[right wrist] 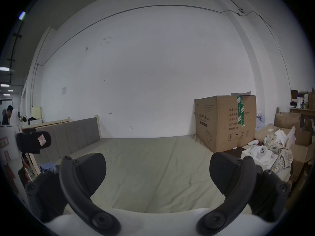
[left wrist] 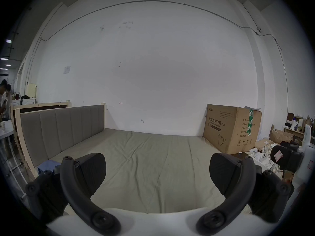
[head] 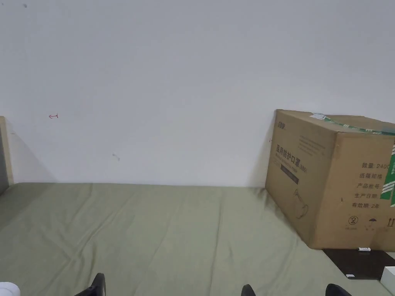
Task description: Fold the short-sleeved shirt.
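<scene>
Both the left claw and the right claw are held spread wide and empty above the bed, apparently awaiting the shirt, whose location cannot be told.

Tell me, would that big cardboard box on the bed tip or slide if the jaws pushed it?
The box looks broad and squat, so it would probably slide rather than tip. The sheet under it is loose and creased, so it would likely bunch up and drag. Its weight can't be judged: it is taped shut.

Cardboard box on green sheet
</scene>
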Available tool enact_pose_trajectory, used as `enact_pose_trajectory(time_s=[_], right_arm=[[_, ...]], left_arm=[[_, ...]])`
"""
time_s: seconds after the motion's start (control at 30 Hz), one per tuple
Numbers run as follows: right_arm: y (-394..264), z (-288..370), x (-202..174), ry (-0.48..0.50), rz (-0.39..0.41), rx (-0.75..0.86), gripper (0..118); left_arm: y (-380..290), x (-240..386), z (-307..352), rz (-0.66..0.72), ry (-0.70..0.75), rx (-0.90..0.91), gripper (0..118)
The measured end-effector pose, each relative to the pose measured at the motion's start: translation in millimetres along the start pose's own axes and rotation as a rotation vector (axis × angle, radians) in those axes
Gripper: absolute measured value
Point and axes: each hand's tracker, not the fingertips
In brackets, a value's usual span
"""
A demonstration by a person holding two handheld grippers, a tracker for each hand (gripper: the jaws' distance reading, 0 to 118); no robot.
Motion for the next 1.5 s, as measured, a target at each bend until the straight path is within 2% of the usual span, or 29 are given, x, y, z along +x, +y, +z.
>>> enact_pose_trajectory(time_s=[0.1, 0.4, 0.7, 0.9, 1.13, 1.5], right_arm=[[-0.6, -0.2, 1.6, 0.018, -0.029, -0.006, 118], [0.8, 2.5, -0.7, 0.045, -0.019, 0.005, 118], [8.1, 9.7, -1.3, 0.088, -0.049, 0.029, 118], [18.4, 16.5, 3.2, 0.149, -0.131, 0.054, 118], [25.3, 22.4, 0.0, 0.169, -0.107, 0.076, 118], [21.0, 11.6, 5.8, 0.07, -0.145, 0.011, 118]], left_arm=[[-2.1, -0.3, 0.9, -0.002, -0.002, -0.019, 118], [-2.8, 0.0, 3.8, -0.004, -0.001, -0.035, 118], [-3.0, 3.3, 3.4, -0.015, -0.006, -0.055, 118], [-0.2, 2.6, -1.5, -0.007, -0.017, -0.059, 118], [-2.7, 3.6, -4.4, -0.007, -0.016, -0.08, 118], [-0.7, 5.9, -8.4, 0.003, -0.039, -0.084, 118]])
